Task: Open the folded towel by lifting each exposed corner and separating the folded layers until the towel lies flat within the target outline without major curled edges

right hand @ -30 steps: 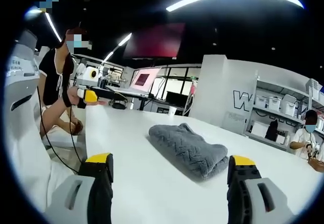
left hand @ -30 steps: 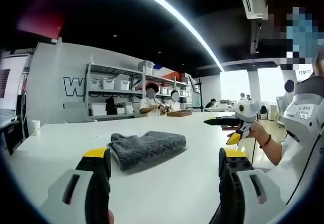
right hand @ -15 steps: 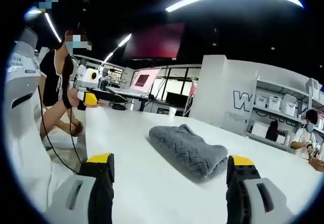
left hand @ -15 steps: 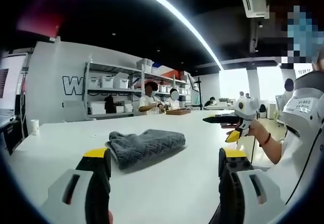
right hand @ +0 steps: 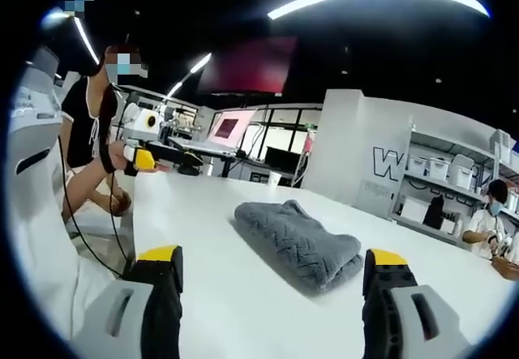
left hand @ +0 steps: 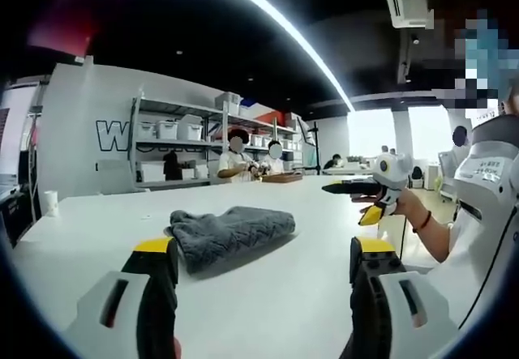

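Grey towel is seen mid-frame on the white table, folded and untouched; all unfolding is judged left. Left gripper and right gripper are held spread and empty at lower frame.

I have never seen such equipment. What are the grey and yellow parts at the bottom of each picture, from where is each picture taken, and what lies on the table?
A person holds one hand tool in each hand; each ends in a two-jaw claw with a camera riding on it. The left gripper view looks along the left claw, the right gripper view along the right claw. The grey, yellow-tipped parts are the jaws; both claws are open and hold nothing. On the white table lies a grey towel, folded. The left view also shows the right claw from the side, in the person's hand.
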Available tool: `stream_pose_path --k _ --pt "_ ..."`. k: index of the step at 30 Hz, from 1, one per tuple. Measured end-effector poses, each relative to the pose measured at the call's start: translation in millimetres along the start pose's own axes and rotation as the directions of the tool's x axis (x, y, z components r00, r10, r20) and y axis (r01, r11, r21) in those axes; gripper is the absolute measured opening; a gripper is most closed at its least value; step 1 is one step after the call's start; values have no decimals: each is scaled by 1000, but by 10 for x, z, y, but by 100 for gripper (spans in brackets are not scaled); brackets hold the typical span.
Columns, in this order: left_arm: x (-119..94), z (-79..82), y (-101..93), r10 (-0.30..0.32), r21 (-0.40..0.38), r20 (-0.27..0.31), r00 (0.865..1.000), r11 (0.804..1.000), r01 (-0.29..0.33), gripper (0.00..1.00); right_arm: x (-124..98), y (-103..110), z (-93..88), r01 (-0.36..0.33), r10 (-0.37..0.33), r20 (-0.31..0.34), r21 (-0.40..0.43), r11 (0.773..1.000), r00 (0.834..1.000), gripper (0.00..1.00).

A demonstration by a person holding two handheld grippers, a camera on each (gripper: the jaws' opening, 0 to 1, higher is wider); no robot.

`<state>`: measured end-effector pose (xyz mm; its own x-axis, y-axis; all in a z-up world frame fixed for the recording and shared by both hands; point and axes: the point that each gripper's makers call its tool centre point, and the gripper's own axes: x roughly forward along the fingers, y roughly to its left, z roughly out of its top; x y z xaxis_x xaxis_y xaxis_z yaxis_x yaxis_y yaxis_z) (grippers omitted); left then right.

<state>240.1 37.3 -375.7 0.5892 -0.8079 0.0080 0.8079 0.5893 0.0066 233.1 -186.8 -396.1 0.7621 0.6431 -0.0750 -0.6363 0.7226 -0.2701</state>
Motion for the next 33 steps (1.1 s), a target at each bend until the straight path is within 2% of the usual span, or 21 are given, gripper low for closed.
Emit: stream_pose_path --k 8,20,22,33 --pt "32 -61 73 15 -3 -17 1000 1000 -16 85 28 -19 1 7 -7 -3 -3 1000 1000 92" --pt "103 -12 61 -5 6 -4 1000 1000 5 85 29 -63 55 15 -15 14 0 1000 1000 90" --pt "115 6 59 -13 26 1 1000 1000 13 86 34 -92 67 22 -22 19 0 1000 1000 89" --pt "191 23 74 -21 3 8 1000 1000 21 85 121 -139 137 14 -14 32 10 1000 999 89"
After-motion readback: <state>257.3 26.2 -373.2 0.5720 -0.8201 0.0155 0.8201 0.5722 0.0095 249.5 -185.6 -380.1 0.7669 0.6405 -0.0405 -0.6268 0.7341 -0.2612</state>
